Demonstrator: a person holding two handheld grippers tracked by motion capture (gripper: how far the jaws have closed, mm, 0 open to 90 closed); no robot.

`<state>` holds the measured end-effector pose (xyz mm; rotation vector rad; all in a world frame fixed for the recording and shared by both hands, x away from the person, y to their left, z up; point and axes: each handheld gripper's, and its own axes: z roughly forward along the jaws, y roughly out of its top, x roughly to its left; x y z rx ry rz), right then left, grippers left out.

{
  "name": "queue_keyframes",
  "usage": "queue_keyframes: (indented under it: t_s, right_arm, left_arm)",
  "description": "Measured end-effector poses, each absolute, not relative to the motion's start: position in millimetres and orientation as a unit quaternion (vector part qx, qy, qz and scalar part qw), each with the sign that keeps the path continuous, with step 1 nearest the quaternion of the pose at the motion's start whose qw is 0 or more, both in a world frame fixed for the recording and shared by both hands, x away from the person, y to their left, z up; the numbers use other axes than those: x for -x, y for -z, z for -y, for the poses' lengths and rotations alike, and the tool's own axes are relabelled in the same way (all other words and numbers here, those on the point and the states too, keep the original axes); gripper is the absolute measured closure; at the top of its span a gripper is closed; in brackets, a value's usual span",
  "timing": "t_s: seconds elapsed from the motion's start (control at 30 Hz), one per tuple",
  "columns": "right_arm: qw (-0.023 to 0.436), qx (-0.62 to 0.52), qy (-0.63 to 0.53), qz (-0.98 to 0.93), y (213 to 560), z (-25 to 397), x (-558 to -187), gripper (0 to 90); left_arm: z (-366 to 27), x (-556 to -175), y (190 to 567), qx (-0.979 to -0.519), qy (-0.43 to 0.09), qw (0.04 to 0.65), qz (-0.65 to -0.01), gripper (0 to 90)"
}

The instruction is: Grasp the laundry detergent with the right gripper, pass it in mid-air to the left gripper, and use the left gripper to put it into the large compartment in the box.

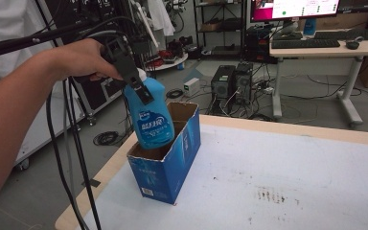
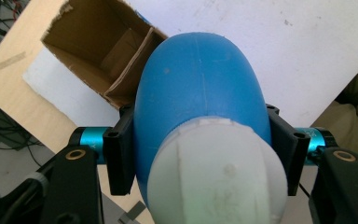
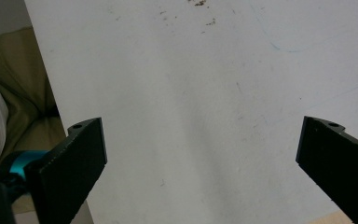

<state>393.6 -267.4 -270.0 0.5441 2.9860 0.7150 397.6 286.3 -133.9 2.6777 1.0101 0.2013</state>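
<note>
While the left gripper [image 1: 136,79] clamps the shoulders of the blue plastic detergent bottle with a white cap [image 1: 151,115], the bottle hangs tilted, its base inside the mouth of the open blue cardboard carton [image 1: 172,163].

Progress: bottle partly within the carton; whether it is going in or coming out cannot be told. Judged roughly midway.

Carton: stands near the table's left corner; flaps up; an inner cardboard divider [image 2: 128,70] shows beside the bottle in the left gripper view.

Right gripper [image 3: 200,163]: jaws spread wide, holding nothing, over bare white tabletop [image 3: 205,70].

Room: wooden table edge [image 1: 103,175] close at left; wide open surface to the right; clear space above the carton.
</note>
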Motion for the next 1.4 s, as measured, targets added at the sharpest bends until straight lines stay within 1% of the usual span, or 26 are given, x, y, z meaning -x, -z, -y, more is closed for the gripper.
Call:
queue_keyframes:
  t_s: [0.5,0.67,0.87,1.2,1.4]
  right_arm:
    - [0.003,-0.180,-0.215,-0.960,279.6,261.2,-397.0,0.8]
    - [0.000,-0.184,-0.210,-0.960,284.0,261.7,-397.0,0.8]
    - [-0.002,-0.185,-0.203,-0.961,288.6,261.0,-396.8,0.8]
    - [-0.003,-0.186,-0.198,-0.962,290.1,257.7,-397.3,0.8]
    - [-0.003,-0.186,-0.201,-0.962,289.5,258.5,-397.2,0.8]
  left_arm:
    - [-284.5,-413.7,196.2,-0.939,-0.056,0.114,-0.318,37.8]
    - [-280.6,-417.5,221.4,-0.946,-0.054,0.094,-0.306,37.8]
    - [-281.0,-420.0,246.0,-0.948,-0.040,0.080,-0.306,37.8]
    - [-282.5,-420.0,274.1,-0.949,-0.025,0.065,-0.307,37.7]
    - [-282.5,-421.0,276.2,-0.949,-0.025,0.072,-0.306,37.7]
